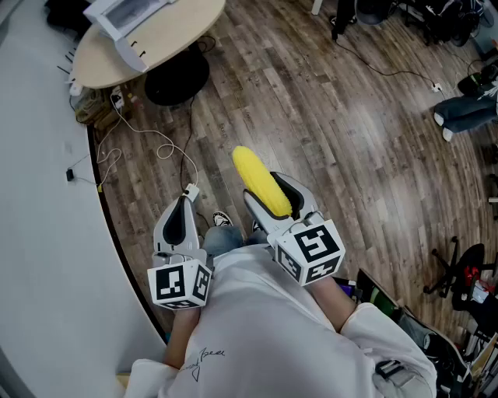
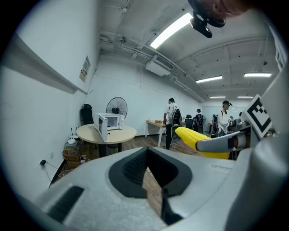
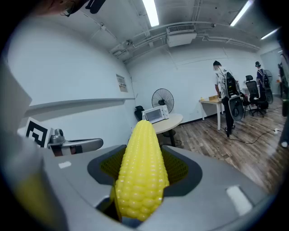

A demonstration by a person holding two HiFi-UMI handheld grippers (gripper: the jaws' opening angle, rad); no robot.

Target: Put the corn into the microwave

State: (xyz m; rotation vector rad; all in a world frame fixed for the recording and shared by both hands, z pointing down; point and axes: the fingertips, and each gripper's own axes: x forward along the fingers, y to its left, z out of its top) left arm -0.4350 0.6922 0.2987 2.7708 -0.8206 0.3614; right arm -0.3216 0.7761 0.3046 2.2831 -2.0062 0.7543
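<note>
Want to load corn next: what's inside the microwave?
Its door stands open, but the microwave on the round table is too small here to show its cavity; contents cannot be told.

Glossy yellow plastic-looking corn (image 1: 261, 183), bumpy kernels. Matt grey plastic shell on right claw (image 1: 274, 198), black ribbed pads (image 3: 179, 167). Wood-plank floor (image 1: 334, 124), slight sheen. Smooth pale wood desk (image 1: 159, 37) top. White cloth sweatshirt (image 1: 264, 326).

A round pale table (image 1: 159, 40) stands on the wooden floor (image 1: 334, 116) near the white wall, on a black base (image 1: 177, 78), and a white microwave (image 1: 124, 17) sits on its top with the door open. On the floor beside the base lie thin cables (image 1: 159, 146) and a fan (image 2: 116, 107) stands behind the table.
</note>
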